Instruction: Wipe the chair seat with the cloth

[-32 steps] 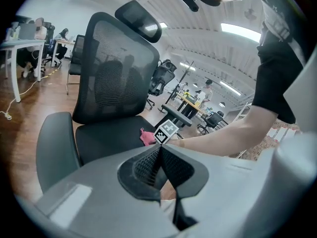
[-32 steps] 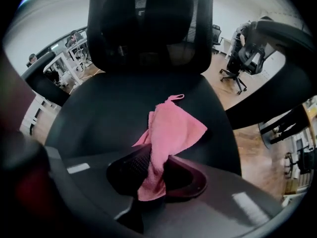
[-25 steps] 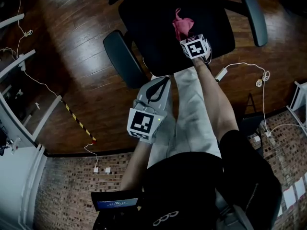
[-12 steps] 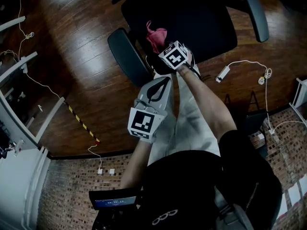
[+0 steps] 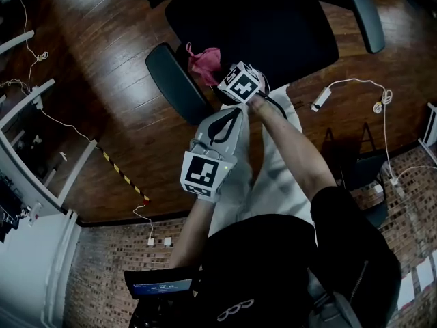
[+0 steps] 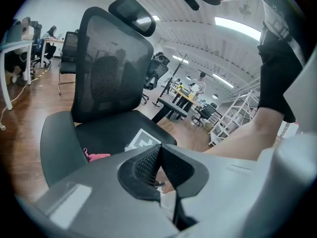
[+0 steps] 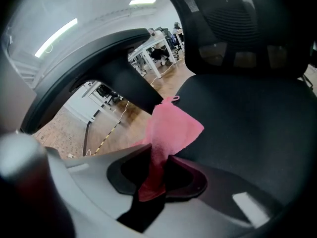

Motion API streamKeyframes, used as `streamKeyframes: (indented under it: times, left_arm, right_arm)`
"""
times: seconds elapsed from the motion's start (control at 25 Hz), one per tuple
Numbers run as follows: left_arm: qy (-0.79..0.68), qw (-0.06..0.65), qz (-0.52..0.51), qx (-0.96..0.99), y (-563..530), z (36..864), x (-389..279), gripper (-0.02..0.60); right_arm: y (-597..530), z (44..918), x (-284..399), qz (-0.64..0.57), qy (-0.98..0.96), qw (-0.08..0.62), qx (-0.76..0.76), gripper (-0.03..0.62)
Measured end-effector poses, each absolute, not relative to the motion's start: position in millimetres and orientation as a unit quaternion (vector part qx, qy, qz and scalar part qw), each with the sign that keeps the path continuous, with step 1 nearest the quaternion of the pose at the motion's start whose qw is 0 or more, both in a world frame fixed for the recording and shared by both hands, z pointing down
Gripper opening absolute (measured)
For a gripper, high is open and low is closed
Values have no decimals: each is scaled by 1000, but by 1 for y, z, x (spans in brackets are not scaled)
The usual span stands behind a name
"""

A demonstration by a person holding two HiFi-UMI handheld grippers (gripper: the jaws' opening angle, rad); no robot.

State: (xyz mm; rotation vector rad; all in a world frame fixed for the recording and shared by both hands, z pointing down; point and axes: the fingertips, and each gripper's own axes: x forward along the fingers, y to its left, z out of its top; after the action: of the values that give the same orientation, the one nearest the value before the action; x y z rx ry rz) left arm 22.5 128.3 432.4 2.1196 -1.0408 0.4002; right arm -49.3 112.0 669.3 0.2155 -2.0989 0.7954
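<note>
The chair seat point(image 5: 273, 26) is a broad, matte black pad with rounded corners. Behind it stands a black mesh backrest point(image 6: 109, 68), and at its side is a smooth, dark, oblong armrest point(image 5: 171, 80). The cloth point(image 5: 205, 61) is pink and fleecy, bunched into a crumpled wedge with one pointed corner. It sits at the seat's front corner, just beside that armrest; whether it presses on the pad cannot be told. The right gripper point(image 5: 217, 72) reaches over the seat's front edge with its grey jaws closed tight on the cloth's point(image 7: 171, 128) lower end, so the fabric fans out beyond the tips. The left gripper point(image 5: 231, 116) is held off the seat, in front of its front edge and over the person's pale trouser leg point(image 5: 273, 176). Its ribbed black pads point(image 6: 148, 163) meet with nothing between them. Glossy dark wood planks of floor point(image 5: 102, 46) surround the seat.
</note>
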Motion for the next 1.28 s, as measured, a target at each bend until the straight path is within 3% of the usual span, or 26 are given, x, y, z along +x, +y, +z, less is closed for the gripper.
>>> streamKeyframes:
  times: [0.28,0.88,1.28]
  left_arm:
    - [-391,362,164,830,120,432,51,-8]
    - [-392,364,156,831,105,427,95,-8]
    - [-394,357,151,833,106,419,107,-8]
  right_arm:
    - [71,687,20,306,-822,458,144,71]
    - [-48,683,254,275,-747,506,332,71]
    - [-73,654,350,215,-669,534,471,71]
